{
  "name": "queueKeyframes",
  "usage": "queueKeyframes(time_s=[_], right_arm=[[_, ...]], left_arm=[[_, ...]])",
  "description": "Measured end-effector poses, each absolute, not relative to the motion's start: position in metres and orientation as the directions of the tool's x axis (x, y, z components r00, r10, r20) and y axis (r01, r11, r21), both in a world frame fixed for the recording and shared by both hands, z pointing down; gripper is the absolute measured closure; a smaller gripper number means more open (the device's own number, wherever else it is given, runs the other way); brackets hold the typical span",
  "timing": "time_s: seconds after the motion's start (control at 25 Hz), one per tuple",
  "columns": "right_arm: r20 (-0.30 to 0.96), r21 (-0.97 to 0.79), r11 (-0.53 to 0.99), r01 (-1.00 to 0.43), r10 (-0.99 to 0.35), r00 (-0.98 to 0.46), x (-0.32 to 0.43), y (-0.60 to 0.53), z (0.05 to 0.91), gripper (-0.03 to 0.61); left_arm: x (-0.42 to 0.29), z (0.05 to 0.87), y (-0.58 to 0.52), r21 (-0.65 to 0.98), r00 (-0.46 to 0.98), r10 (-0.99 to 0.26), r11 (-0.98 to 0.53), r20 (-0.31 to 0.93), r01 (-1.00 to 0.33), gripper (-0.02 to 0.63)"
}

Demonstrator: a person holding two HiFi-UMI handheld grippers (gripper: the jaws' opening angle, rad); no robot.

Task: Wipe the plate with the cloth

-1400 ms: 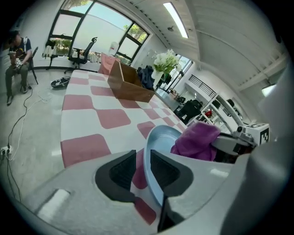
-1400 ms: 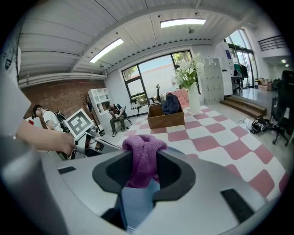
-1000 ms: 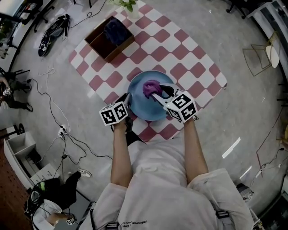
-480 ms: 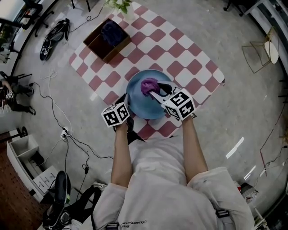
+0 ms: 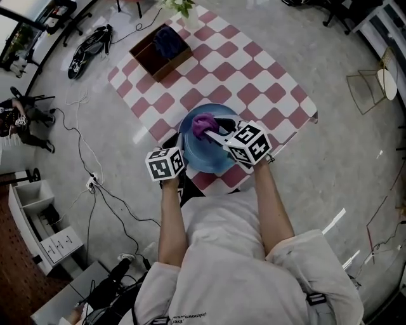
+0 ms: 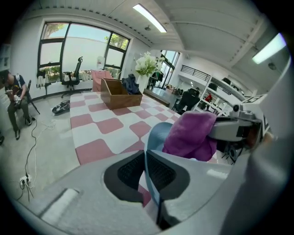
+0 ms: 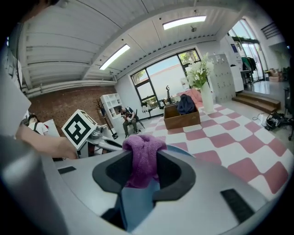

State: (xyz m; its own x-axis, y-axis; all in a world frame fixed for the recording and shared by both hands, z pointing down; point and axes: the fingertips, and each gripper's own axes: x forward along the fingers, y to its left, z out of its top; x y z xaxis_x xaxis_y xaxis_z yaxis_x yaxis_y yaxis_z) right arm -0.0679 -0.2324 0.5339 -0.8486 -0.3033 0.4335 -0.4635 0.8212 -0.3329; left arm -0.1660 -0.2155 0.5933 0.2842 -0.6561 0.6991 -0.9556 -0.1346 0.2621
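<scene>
A blue plate is held above the red-and-white checked mat. My left gripper is shut on the plate's near-left rim; in the left gripper view the rim runs edge-on between its pads. My right gripper is shut on a purple cloth that rests on the plate's upper face. In the right gripper view the cloth is pinched between the pads with the plate beneath. The cloth shows to the right of the plate in the left gripper view.
A brown box with dark cloth inside stands at the mat's far left corner, next to white flowers. Cables trail over the grey floor on the left. A seated person is at the far left.
The plate, cloth and both grippers keep the same hold; the cloth has shifted slightly across the plate. The head view has moved, so the mat sits a little differently in the frame.
</scene>
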Motion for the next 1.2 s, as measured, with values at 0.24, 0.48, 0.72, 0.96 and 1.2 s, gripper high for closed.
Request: queueKeyframes(time_s=[0.24, 0.48, 0.72, 0.96, 1.2], right_arm=[[0.429, -0.378, 0.813, -0.444, -0.271, -0.862, -0.097, -0.217, 0.541, 0.433], [0.444, -0.341, 0.788, -0.513, -0.346, -0.826, -0.116, -0.218, 0.546, 0.433], [0.455, -0.300, 0.775, -0.556, -0.396, -0.798, -0.115, -0.224, 0.551, 0.433], [0.477, -0.282, 0.744, -0.606, -0.439, -0.761, -0.104, -0.240, 0.558, 0.433], [0.503, -0.268, 0.713, -0.648, -0.470, -0.725, -0.096, -0.252, 0.566, 0.433]], left_arm=[[-0.156, 0.580, -0.194, 0.198, 0.263, -0.672, -0.173, 0.692, -0.965, 0.591], [-0.154, 0.570, -0.189, 0.110, 0.216, -0.682, -0.196, 0.699, -0.974, 0.591], [-0.156, 0.569, -0.189, 0.111, 0.221, -0.684, -0.201, 0.695, -0.973, 0.591], [-0.152, 0.567, -0.198, 0.112, 0.243, -0.667, -0.234, 0.704, -0.966, 0.591], [-0.153, 0.568, -0.203, 0.110, 0.249, -0.659, -0.246, 0.710, -0.963, 0.591]])
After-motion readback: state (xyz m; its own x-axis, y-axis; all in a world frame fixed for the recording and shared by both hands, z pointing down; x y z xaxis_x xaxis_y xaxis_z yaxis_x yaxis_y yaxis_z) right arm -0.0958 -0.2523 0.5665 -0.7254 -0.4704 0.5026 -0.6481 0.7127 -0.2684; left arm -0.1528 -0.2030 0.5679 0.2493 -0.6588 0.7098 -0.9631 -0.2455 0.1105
